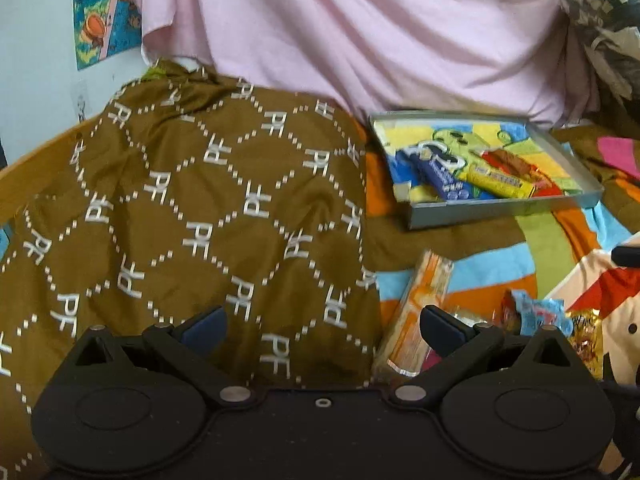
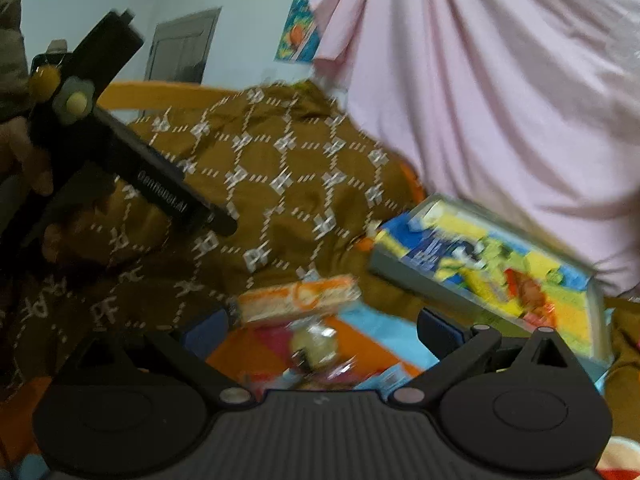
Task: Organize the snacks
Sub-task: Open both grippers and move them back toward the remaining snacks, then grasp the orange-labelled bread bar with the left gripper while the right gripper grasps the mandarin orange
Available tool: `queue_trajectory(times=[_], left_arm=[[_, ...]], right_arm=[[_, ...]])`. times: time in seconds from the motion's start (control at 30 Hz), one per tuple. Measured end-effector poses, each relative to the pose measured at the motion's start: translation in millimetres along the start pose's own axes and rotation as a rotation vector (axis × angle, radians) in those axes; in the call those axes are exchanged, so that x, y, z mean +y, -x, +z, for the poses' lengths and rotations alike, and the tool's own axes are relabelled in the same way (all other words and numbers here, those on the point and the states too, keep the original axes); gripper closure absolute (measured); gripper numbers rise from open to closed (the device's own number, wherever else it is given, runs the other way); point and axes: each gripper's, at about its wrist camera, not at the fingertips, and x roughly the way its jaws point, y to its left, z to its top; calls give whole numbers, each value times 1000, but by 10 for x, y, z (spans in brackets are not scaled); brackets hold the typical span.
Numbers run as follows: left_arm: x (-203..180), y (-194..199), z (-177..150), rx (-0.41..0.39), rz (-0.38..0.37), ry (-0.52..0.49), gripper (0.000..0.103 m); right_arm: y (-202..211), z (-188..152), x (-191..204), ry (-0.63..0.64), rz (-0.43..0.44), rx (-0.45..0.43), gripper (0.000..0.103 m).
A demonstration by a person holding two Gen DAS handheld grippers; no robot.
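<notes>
Two tongs stand apart, gripping nothing. Left tongs [image 1: 322,326]: orange snack pack [image 1: 416,316] lies at 3 o'clock beside the right finger; tray [image 1: 504,210] (holding snack bars) at 1 o'clock. Right tongs [image 2: 322,330]: orange pack at 12 o'clock, just beyond.

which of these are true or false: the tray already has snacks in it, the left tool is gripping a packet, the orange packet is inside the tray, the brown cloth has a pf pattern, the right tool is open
1. The tray already holds snacks: true; a blue bar, a yellow bar and a red packet lie in it.
2. The left tool grips a packet: false; its fingers are spread with nothing between them.
3. The orange packet is inside the tray: false; it lies on the colourful bedding outside it.
4. The brown cloth has a PF pattern: true.
5. The right tool is open: true.
</notes>
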Motion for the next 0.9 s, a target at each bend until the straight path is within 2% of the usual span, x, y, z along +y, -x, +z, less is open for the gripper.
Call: queue_trajectory(times=[0.47, 0.9], left_arm=[[32, -192, -269, 134, -28, -29, 1], [60, -392, -343, 182, -52, -20, 1]], right_arm=[[-333, -257, 240, -68, 126, 208, 0], [-596, -356, 316, -76, 174, 267, 0]])
